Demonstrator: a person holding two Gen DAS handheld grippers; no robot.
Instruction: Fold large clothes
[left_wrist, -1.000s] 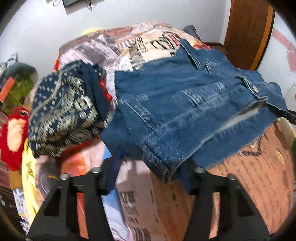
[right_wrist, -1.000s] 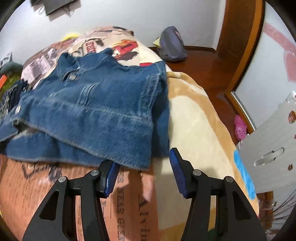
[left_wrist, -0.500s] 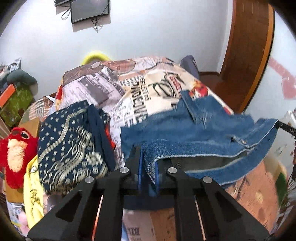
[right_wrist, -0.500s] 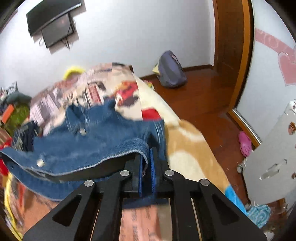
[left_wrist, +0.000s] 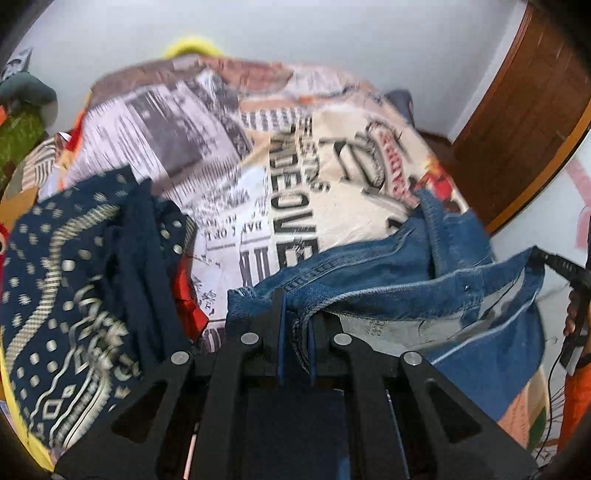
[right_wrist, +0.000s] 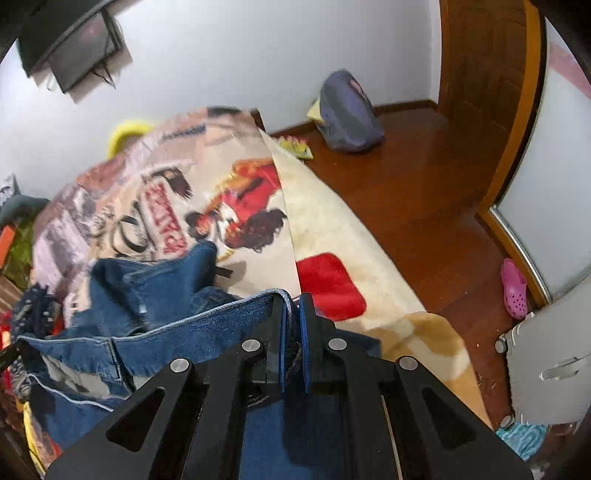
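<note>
We see a white wall across the top of the right wrist view, with a dark screen hanging on it at the upper left. The floor on the right is shiny red-brown wood. A brown wooden door stands at the upper right. A big bed with a picture blanket fills the middle of the left wrist view.

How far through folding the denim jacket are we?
Early. Done: both tools have their grips, left tool and right tool each shut on the denim jacket hem. In hand: hem raised off the bed. Left: lay it over and flatten; no finished fold shows.
</note>
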